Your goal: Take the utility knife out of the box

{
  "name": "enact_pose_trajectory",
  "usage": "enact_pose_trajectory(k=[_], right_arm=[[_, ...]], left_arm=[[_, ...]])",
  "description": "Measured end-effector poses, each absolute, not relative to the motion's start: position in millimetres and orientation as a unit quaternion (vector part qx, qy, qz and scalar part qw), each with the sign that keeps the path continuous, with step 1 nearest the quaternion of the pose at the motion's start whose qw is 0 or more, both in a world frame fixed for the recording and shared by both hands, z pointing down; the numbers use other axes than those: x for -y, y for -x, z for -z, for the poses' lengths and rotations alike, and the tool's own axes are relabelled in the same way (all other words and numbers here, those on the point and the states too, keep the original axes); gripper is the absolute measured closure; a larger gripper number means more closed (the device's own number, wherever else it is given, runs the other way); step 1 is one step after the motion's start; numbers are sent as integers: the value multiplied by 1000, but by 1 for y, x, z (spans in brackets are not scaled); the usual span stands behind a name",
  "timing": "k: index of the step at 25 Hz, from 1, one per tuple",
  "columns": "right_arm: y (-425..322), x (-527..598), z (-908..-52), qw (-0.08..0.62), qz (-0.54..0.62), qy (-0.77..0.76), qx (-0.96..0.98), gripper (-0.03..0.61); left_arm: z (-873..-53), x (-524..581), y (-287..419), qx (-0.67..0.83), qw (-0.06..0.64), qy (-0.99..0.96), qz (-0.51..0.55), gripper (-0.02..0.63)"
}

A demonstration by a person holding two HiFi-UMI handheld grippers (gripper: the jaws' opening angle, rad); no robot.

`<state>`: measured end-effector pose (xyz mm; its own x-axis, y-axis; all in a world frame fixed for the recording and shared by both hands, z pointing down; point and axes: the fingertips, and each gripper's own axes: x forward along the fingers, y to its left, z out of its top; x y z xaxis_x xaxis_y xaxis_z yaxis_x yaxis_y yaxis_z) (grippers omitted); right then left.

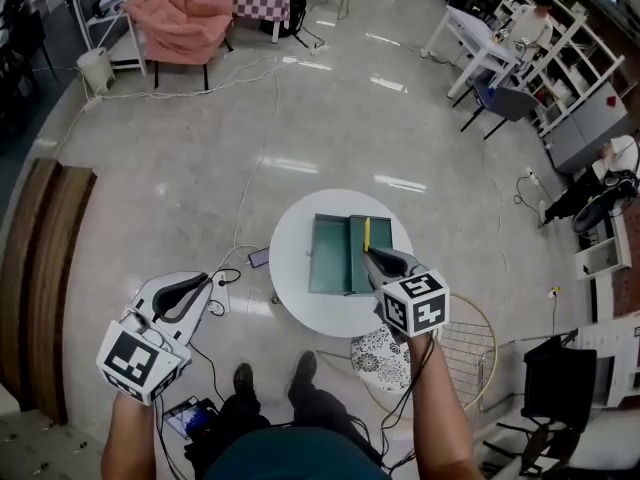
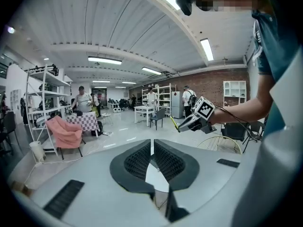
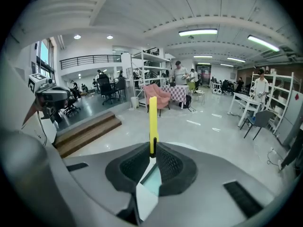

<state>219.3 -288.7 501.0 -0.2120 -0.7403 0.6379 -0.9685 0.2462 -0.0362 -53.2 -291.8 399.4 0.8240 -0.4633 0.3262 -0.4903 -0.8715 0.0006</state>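
A slim yellow utility knife (image 3: 153, 122) sticks out forward from my right gripper (image 3: 152, 151), whose jaws are shut on its lower end. From the head view the right gripper (image 1: 371, 255) is held up over the open green box (image 1: 340, 254) on the round white table (image 1: 300, 308), with the knife (image 1: 366, 233) clear of the box. My left gripper (image 1: 198, 284) hangs raised at the lower left, off the table, its jaws shut with nothing between them (image 2: 151, 148). The left gripper view shows the right gripper (image 2: 182, 126) holding the knife (image 2: 173, 124) in mid air.
Cables run across the shiny floor left of the table (image 1: 235, 263). A patterned stool (image 1: 380, 358) and a wire basket (image 1: 470, 353) stand at the table's near right. A pink armchair (image 1: 180, 23) and shelving (image 1: 575, 88) are far off. Wooden steps (image 1: 45, 268) lie at the left.
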Motion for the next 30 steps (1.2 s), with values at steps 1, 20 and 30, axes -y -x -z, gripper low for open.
enact_pose_trajectory(k=[1,20,30], right_arm=[[-219,285,-490,252,-217,-574,748,520],[-207,214,-368,190,-140,-604,761,520],[-216,212,-371,191,-150,-613,751,520]], left_arm=[[-393,291,52,248,40,-955,-160,577],[-304,275,18,216,12,-962,-166,577],[-307,275,14,206,13,-964,-168,577]])
